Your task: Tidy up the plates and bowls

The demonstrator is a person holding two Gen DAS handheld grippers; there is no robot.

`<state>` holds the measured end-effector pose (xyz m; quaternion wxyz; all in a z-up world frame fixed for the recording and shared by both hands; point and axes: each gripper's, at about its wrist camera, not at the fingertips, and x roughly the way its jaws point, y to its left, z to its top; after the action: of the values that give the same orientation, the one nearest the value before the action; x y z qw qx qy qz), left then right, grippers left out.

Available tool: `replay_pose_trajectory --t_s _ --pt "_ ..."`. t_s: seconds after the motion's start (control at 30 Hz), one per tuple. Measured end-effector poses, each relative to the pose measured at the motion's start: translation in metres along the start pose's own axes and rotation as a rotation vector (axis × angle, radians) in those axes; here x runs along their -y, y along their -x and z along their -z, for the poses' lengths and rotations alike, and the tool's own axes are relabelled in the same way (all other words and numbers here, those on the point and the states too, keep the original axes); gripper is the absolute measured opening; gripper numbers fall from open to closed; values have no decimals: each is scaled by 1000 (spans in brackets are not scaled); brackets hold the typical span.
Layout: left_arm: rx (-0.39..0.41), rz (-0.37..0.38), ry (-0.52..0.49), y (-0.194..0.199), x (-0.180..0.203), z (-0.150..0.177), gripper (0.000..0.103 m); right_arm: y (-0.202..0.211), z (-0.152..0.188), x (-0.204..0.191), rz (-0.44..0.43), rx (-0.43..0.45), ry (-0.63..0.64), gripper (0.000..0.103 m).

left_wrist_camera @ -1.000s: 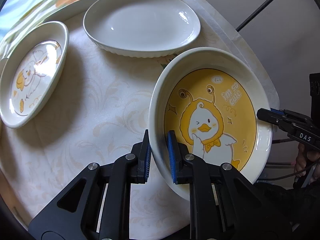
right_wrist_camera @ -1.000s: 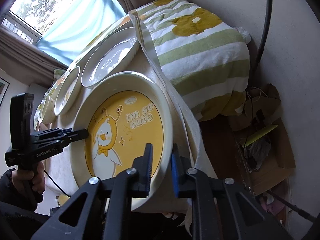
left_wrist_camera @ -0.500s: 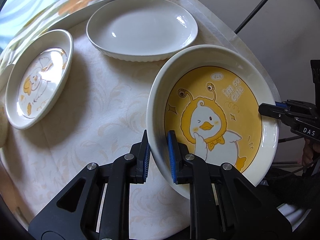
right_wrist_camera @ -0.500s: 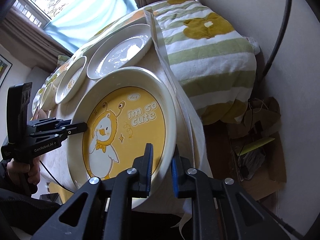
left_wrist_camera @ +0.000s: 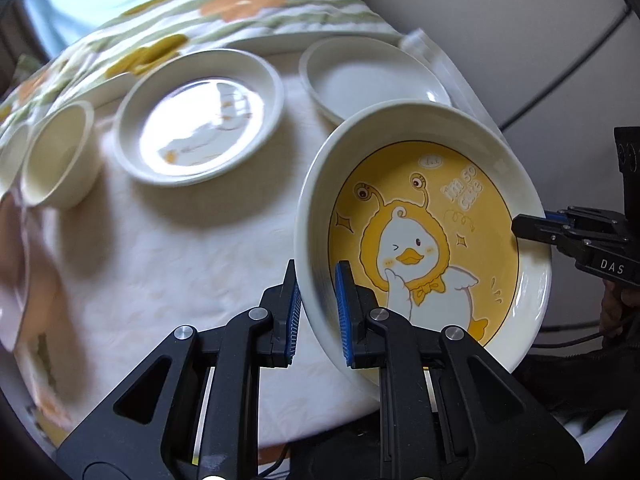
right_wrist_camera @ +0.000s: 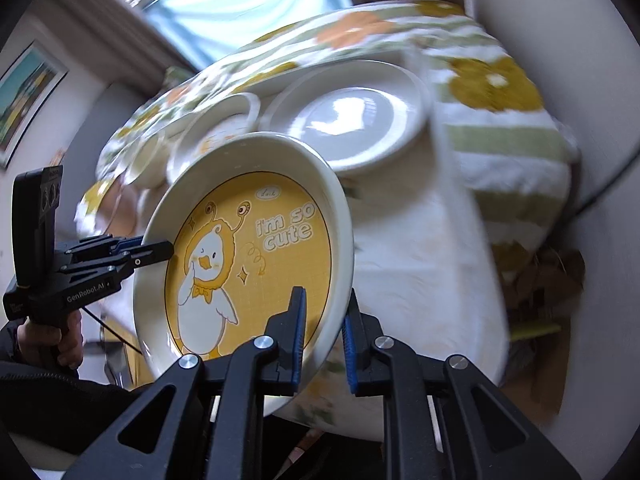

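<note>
A large cream plate with a yellow duck picture (left_wrist_camera: 424, 248) hangs tilted above the near right part of the white-clothed table (left_wrist_camera: 168, 264). My left gripper (left_wrist_camera: 317, 292) is shut on its near left rim. My right gripper (left_wrist_camera: 524, 227) is shut on the opposite rim. In the right wrist view the same plate (right_wrist_camera: 248, 264) sits between the right gripper (right_wrist_camera: 324, 316) and the left gripper (right_wrist_camera: 158, 250). On the table lie a plain white plate (left_wrist_camera: 372, 80), a smaller duck plate (left_wrist_camera: 200, 128) and a small cream bowl (left_wrist_camera: 60, 160).
A striped green-and-white blanket with orange flowers (right_wrist_camera: 508, 132) lies behind and right of the table. A window (right_wrist_camera: 240, 4) is at the back. Cardboard and clutter (right_wrist_camera: 540, 280) lie on the floor by the wall. A person's hand (right_wrist_camera: 48, 340) holds the left gripper's handle.
Both grippers have lifted the yellow duck plate up off the table, still shut on its rims. The views have swung, and the bowls at the left have come into sight.
</note>
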<state>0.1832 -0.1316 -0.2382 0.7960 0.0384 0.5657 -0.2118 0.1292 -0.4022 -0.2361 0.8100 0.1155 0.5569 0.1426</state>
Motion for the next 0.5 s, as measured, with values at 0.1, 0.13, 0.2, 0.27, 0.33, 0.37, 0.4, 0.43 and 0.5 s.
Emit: replay_pose_trajectory --t_s 0.1,0.13,0.2,0.27,0.33,0.37,0.4,0.43,0.5 --pt "30 -20 65 19 -27 17 14 -11 -12 -29 -33 -18 48 16" --pt "39 -27 85 25 -39 22 14 -16 -14 -38 -42 -25 57 16" --pt "45 -41 114 36 -60 34 14 -24 -17 -59 -61 -32 73 16" --pt "46 -47 138 44 -78 41 14 -35 -19 -81 -70 -35 96 16" --pt "38 -52 160 50 -99 49 14 -47 -21 -100 -82 -43 111 16" --pt "33 -52 172 50 -109 53 14 -53 -21 -109 -86 -49 116 16" --pt "26 -50 185 52 -120 61 14 -61 -20 -120 -89 -55 123 16" --pt "18 -49 196 52 -132 66 14 -66 -21 -127 -90 -63 131 16" --pt "5 -52 218 52 -152 77 14 -80 -20 -142 -94 -84 141 16"
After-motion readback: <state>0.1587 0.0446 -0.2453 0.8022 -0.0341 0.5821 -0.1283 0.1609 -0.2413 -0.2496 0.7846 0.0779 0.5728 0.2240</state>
